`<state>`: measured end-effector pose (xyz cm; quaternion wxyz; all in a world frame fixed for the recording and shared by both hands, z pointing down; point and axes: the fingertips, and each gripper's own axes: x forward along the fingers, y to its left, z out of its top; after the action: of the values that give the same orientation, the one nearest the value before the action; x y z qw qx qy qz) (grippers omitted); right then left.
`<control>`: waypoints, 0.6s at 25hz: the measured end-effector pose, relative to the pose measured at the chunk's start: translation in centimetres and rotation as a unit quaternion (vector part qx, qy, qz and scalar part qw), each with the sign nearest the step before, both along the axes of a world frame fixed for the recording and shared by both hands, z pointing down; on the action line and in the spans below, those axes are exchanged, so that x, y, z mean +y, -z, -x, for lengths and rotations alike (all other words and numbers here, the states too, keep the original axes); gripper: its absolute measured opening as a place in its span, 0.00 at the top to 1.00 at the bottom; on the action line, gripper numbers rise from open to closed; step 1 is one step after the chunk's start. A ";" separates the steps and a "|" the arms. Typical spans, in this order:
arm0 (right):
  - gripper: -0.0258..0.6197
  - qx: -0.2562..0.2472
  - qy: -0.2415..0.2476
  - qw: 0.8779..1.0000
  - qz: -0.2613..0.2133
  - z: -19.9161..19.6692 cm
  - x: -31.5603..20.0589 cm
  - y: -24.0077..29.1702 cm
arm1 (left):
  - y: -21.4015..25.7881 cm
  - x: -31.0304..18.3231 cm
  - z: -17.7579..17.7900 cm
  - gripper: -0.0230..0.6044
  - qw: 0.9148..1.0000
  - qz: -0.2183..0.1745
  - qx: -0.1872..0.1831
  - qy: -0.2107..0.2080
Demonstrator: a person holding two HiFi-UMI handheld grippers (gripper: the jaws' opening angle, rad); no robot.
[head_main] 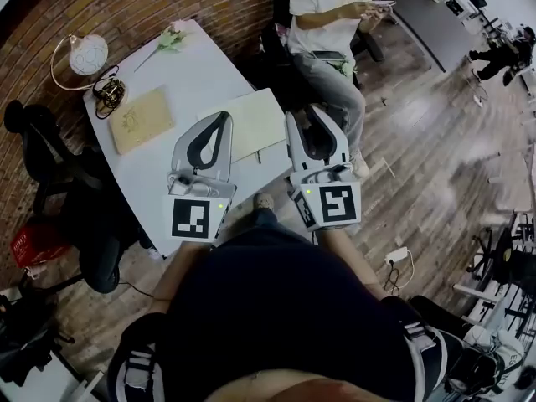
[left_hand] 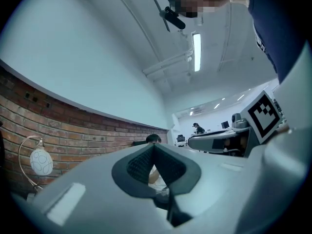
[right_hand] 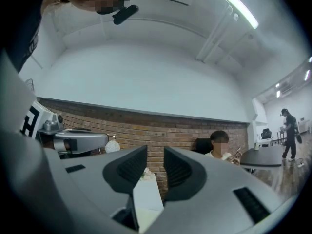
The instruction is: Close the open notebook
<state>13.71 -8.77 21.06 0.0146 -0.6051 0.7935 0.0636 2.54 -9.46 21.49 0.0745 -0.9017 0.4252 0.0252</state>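
Observation:
The open notebook (head_main: 260, 115) lies with cream pages up at the near right corner of the white table (head_main: 201, 74). My left gripper (head_main: 221, 117) hovers over the notebook's left part, its jaws meeting at the tips with nothing between them; the left gripper view shows the same shut left gripper (left_hand: 154, 145). To the right, my right gripper (head_main: 306, 115) is held off the table's corner, beside the notebook's right edge. In the right gripper view the right gripper (right_hand: 155, 152) stands open and empty, with the table (right_hand: 146, 194) beyond.
A tan flat book (head_main: 142, 120), a globe lamp (head_main: 88, 55), tangled cables (head_main: 109, 95) and a flower (head_main: 172, 38) are on the table. A seated person (head_main: 331, 32) is just beyond it. Black chairs (head_main: 50, 149) and a red basket (head_main: 33, 245) stand at the left.

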 end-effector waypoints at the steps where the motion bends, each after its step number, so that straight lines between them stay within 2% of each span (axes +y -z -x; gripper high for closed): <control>1: 0.81 -0.001 0.005 1.000 -0.001 -0.7 -0.9 0.1 | 0.1 -0.8 -0.7 0.95 1.000 0.000 -0.002 0.006; 9: 0.81 -0.005 0.048 0.999 0.002 -4.7 -6.7 -0.7 | 0.0 -5.6 -4.5 0.95 0.999 -0.004 -0.009 0.049; 15: 0.81 -0.009 0.075 0.997 0.007 -5.8 -9.4 -1.7 | -0.5 -7.6 -5.6 0.95 0.997 -0.005 -0.015 0.077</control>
<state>19.53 -18.17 22.76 0.0222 -0.5449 0.8366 0.0514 8.09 -17.10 21.99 0.0867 -0.8664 0.4917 0.0081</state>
